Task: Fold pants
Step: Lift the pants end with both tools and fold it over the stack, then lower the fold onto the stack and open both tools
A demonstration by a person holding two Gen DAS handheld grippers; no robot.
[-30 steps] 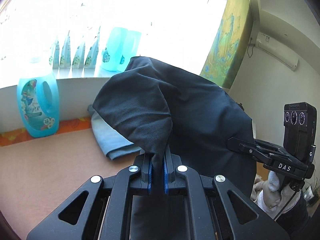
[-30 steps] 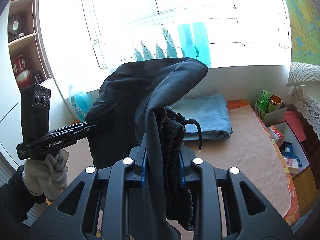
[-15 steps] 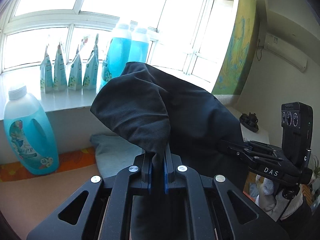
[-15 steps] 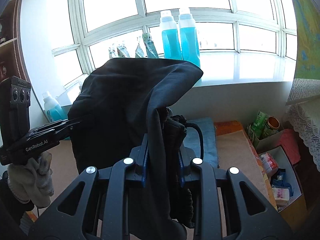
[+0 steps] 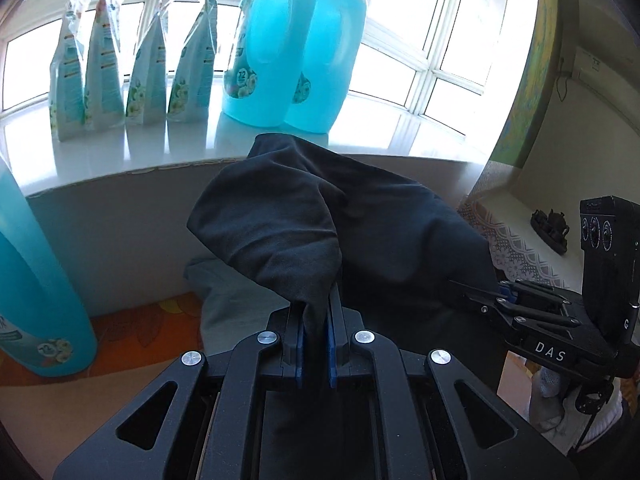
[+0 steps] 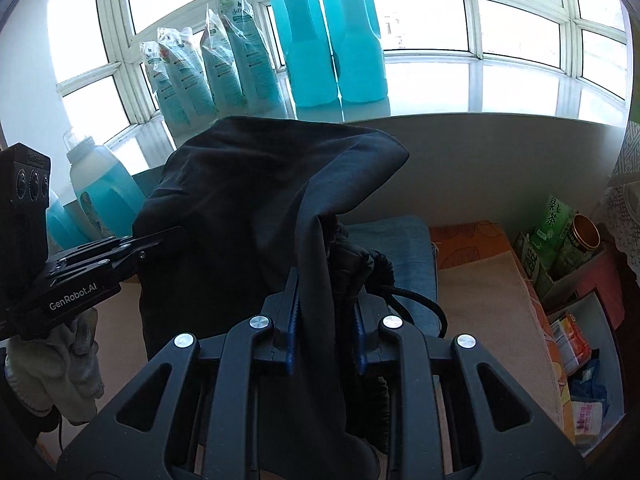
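We carry the dark navy soft-fabric pants (image 5: pixel 320 220) aloft, pinched at two points.

Our left gripper (image 5: pixel 316 344) clamps thin cloth; our right gripper (image 6: pixel 324 332) clamps the bunched waistband with its black drawstring (image 6: pixel 420 308), probably to lay it flat. At twelve o'clock, fabric hides most of the folded blue towel (image 6: pixel 400 248).

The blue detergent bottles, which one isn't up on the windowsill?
The bottle at the left wrist view's left edge: it stands low beside the orange mat, while the other two bottles stand on the windowsill.
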